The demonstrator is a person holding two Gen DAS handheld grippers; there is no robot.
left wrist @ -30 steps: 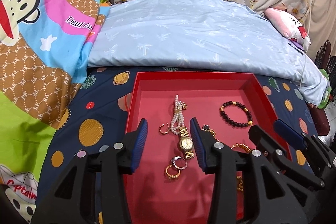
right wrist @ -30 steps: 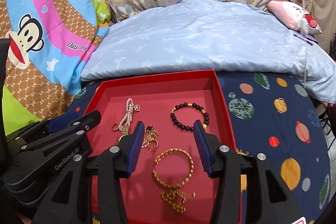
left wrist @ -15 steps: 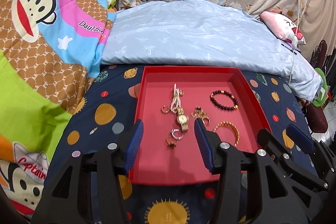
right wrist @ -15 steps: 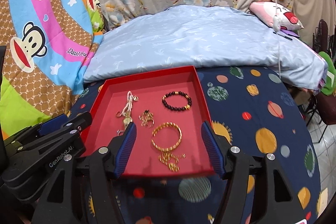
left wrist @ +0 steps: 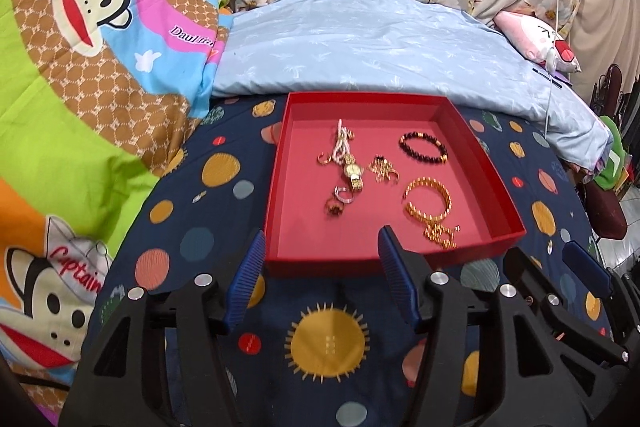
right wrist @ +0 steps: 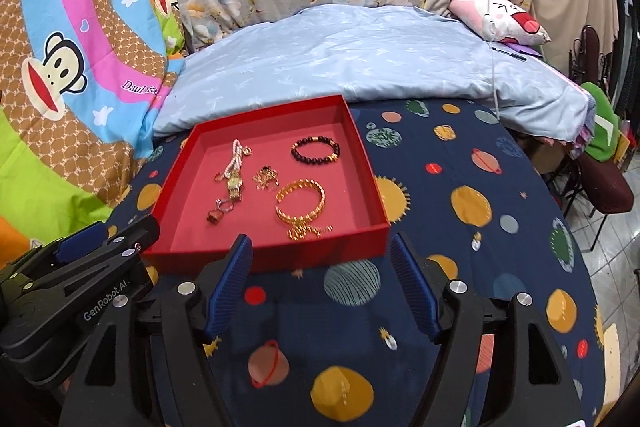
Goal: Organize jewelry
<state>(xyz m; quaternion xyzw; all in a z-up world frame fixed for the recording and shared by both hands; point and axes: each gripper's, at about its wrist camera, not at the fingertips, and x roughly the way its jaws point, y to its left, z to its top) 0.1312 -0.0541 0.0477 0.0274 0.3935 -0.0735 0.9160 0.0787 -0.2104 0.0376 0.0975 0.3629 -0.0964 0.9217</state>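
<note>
A red tray lies on the navy planet-print sheet. In it are a pearl-strap gold watch, a dark bead bracelet, a gold bangle, a gold chain, rings and small earrings. My left gripper is open and empty, in front of the tray's near edge. My right gripper is open and empty, also short of the tray.
A light blue pillow lies behind the tray. A cartoon monkey blanket rises on the left. A pink plush lies at the back right. The bed edge, a chair and tiled floor show at right.
Both grippers have pulled back from above the tray to in front of its near edge, and both now stand wider open. The jewelry has not moved.
</note>
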